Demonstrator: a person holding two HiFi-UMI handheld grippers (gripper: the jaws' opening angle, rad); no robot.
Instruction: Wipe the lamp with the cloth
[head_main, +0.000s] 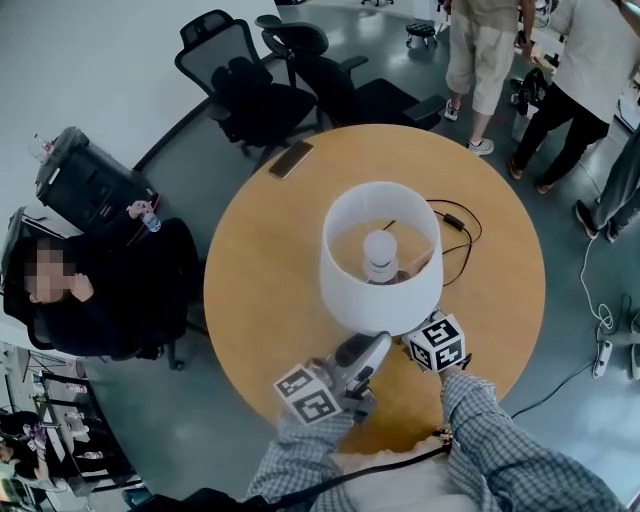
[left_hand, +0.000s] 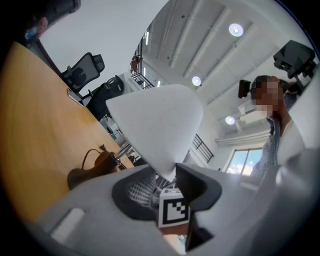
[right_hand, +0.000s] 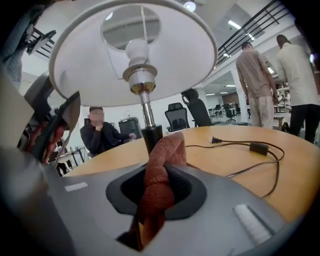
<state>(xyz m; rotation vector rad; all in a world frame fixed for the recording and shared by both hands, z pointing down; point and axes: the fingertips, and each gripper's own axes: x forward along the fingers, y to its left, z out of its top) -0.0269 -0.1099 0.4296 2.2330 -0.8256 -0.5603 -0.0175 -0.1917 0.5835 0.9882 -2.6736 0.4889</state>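
Cloth (right_hand: 167, 150) bunched and clamped between the jaws of the right gripper (right_hand: 161, 175). Lamp (right_hand: 146, 112) stem stands upright just ahead of the cloth, shade (head_main: 352, 290) overhead. Left gripper (left_hand: 170, 176) pinches the shade's near rim, steadying it. Judgement: the right gripper wipes, reaching forward.

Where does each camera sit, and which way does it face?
Head view: on the person's head, steeply down at the table and lamp shade; both sleeves show.
Left gripper view: on the left hand-held gripper, up along jaws clamped on the shade's rim; person's torso shows.
Right gripper view: on the right hand-held gripper, up under the shade; jaws hold the cloth.
All share the lamp shade.
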